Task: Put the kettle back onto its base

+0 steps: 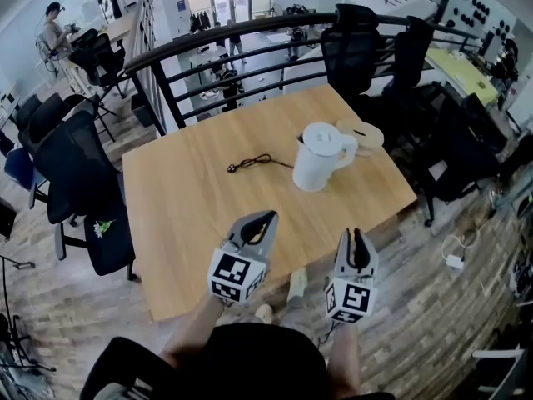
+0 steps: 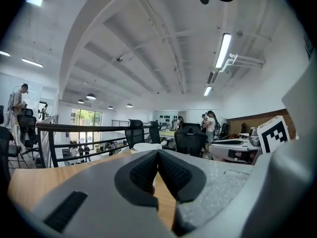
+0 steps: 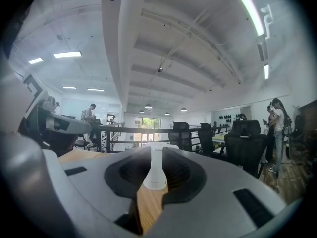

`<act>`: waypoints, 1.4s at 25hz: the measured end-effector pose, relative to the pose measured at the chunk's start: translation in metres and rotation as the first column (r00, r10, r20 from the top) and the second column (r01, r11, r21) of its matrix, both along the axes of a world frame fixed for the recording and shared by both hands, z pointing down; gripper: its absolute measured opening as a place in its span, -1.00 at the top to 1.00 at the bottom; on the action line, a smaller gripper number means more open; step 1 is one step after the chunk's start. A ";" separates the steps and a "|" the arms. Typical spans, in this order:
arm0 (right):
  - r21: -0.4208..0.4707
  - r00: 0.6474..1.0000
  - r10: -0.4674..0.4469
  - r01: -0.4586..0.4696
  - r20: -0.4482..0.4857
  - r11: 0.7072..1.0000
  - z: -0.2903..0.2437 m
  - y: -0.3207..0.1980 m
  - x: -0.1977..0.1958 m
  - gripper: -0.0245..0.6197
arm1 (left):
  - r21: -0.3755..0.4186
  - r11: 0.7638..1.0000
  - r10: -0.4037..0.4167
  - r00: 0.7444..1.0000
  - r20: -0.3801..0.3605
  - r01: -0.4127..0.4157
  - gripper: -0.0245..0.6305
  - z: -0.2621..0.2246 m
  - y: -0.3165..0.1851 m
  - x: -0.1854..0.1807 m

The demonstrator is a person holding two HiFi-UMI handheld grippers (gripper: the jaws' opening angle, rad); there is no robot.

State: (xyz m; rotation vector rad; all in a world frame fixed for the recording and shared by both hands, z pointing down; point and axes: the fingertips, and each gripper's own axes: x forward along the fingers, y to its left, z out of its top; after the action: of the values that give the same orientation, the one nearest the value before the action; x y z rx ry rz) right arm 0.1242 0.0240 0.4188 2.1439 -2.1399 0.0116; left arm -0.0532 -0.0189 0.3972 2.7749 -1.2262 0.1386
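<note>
The white kettle (image 1: 319,155) stands upright on the wooden table (image 1: 191,223), right of its middle. Touching it at the back right lies its round beige base (image 1: 371,135). Both grippers hover over the table's near edge, well short of the kettle. My left gripper (image 1: 268,217) points toward it with its pads meeting at the tip (image 2: 157,153) and nothing in them; the kettle's top (image 2: 146,146) peeks over them. My right gripper (image 1: 358,233) stands partly open (image 3: 154,152), empty, and the distant kettle (image 3: 155,175) shows through its gap.
A black cord (image 1: 254,162) lies on the table left of the kettle. A dark railing (image 1: 250,52) runs behind the table's far edge. Office chairs stand to the left (image 1: 79,169) and at the back right (image 1: 354,52). People are far off.
</note>
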 end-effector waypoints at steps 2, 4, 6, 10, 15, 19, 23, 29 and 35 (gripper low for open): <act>-0.015 1.000 0.000 0.000 -0.002 1.000 0.003 0.007 -0.005 0.73 | -0.004 1.000 0.004 1.000 -0.001 -0.004 0.92 0.000 0.005 -0.002; -0.015 1.000 0.001 -0.001 0.001 1.000 0.000 0.011 -0.010 0.76 | -0.004 1.000 0.009 1.000 -0.002 -0.009 0.92 0.000 0.009 -0.004; -0.007 1.000 -0.002 0.002 0.001 1.000 -0.003 0.015 -0.014 0.81 | -0.004 1.000 0.014 1.000 -0.003 -0.014 0.92 0.001 0.012 -0.004; -0.030 1.000 -0.002 0.002 -0.011 1.000 0.002 0.018 -0.019 0.88 | -0.009 1.000 0.023 1.000 -0.001 -0.023 0.92 0.004 0.016 -0.007; -0.018 1.000 -0.010 0.010 -0.005 1.000 -0.001 0.018 -0.021 0.92 | -0.006 1.000 0.026 1.000 0.000 -0.026 0.92 0.004 0.017 -0.007; -0.022 1.000 -0.011 0.011 -0.007 1.000 -0.002 0.018 -0.022 0.92 | -0.004 1.000 0.026 1.000 -0.002 -0.026 0.92 0.002 0.017 -0.007; -0.021 1.000 -0.013 0.013 -0.005 1.000 -0.003 0.019 -0.023 0.92 | -0.001 1.000 0.029 1.000 -0.004 -0.029 0.92 0.000 0.017 -0.006; 0.006 1.000 -0.014 0.014 -0.006 1.000 -0.004 0.016 -0.023 0.93 | -0.012 0.999 0.031 1.000 -0.006 -0.031 0.92 0.000 0.016 -0.006; -0.004 1.000 -0.009 0.009 -0.006 1.000 -0.004 0.015 -0.022 0.93 | -0.011 0.999 0.032 0.999 -0.004 -0.032 0.92 0.002 0.015 -0.006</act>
State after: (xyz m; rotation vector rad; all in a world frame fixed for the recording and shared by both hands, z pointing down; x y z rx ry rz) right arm 0.1022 0.0392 0.4149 2.1298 -2.1442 0.0089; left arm -0.0591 -0.0042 0.3989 2.7851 -1.1764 0.1418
